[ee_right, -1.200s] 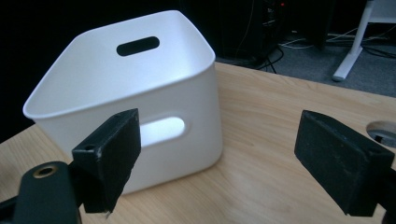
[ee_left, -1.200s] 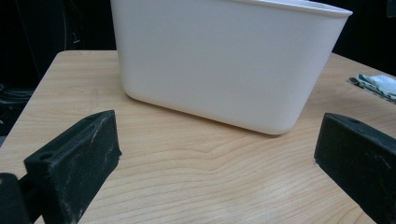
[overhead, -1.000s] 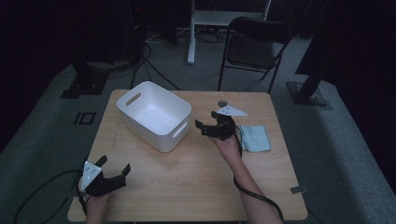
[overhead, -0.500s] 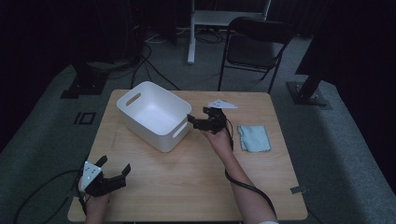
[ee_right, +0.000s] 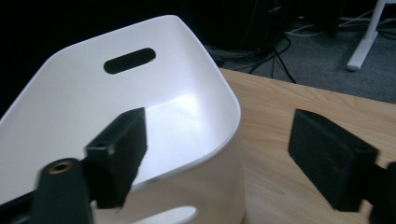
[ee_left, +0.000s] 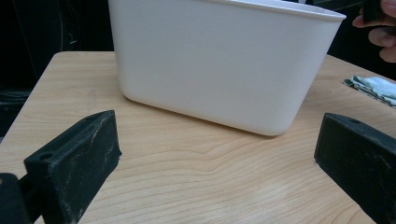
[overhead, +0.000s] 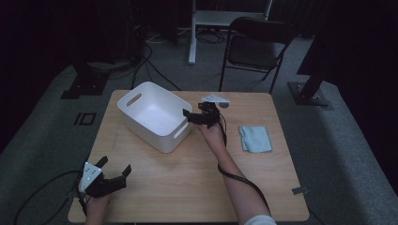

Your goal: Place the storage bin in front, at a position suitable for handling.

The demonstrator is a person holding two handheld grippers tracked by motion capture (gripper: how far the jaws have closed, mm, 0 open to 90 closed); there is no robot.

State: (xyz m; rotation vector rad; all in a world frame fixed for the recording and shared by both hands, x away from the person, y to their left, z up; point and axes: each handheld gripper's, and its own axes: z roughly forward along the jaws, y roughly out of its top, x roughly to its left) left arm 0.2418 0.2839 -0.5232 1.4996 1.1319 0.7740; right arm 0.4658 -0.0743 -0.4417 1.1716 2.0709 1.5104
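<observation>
While the right gripper [overhead: 193, 116] hangs over the near end of the white bin [overhead: 155, 115], its jaws straddle the rim: in the right gripper view one black jaw sits above the inside of the bin [ee_right: 140, 116] and the other stands outside it over the wooden table [ee_right: 299, 98], with the end wall between them but not pinched. Those jaws have just been closing a little, yet they remain spread and clasp nothing. The bin stands on the table's far left part, angled, with a slot handle in each end wall. A pale blue cloth [overhead: 255, 138] lies flat on the table to the right of the hand. Down at the near left corner the left gripper [overhead: 115, 169] rests low, its jaws released and wide apart, pointed at the bin's side [ee_left: 219, 60] and well apart from it
</observation>
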